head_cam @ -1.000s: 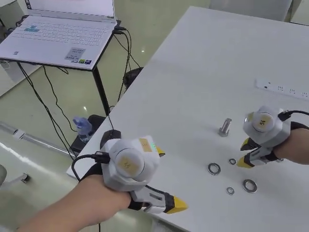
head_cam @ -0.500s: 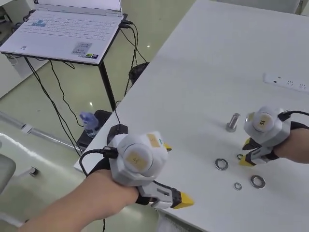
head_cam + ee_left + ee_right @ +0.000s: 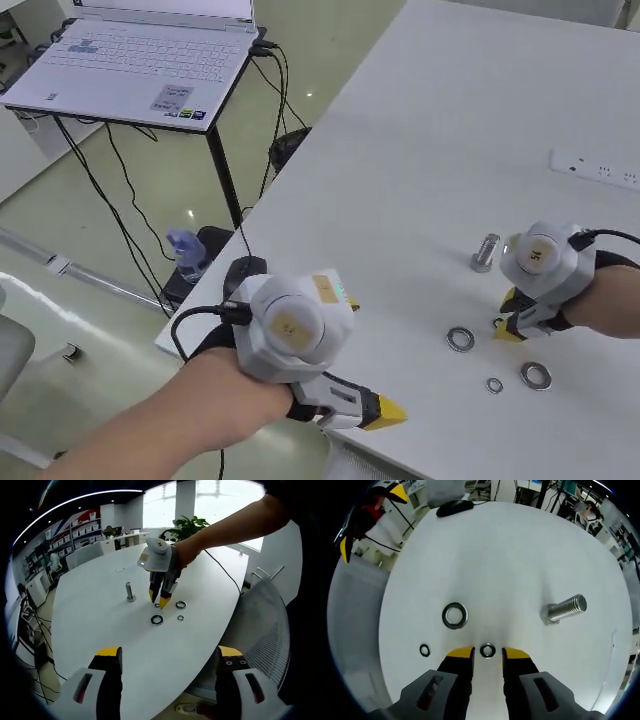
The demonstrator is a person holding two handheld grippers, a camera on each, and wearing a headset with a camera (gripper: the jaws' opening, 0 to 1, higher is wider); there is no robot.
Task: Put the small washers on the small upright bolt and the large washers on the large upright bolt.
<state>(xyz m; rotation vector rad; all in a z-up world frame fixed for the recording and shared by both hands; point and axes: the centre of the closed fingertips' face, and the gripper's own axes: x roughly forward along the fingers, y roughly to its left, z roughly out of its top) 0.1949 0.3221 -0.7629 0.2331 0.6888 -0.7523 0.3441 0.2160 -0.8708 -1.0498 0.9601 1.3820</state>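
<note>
yellow-tipped right tongs (image 3: 488,653) stand parted either side of a small washer (image 3: 487,650), left tongs (image 3: 169,651) gape wide and empty.

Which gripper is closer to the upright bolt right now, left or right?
Right. The right gripper hovers just beside the bolt, its jaws either side of a small washer; the left gripper sits back at the table edge, well away.

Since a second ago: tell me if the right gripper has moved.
Yes. The right gripper has edged toward the bolt, and it now straddles a small washer.
</note>
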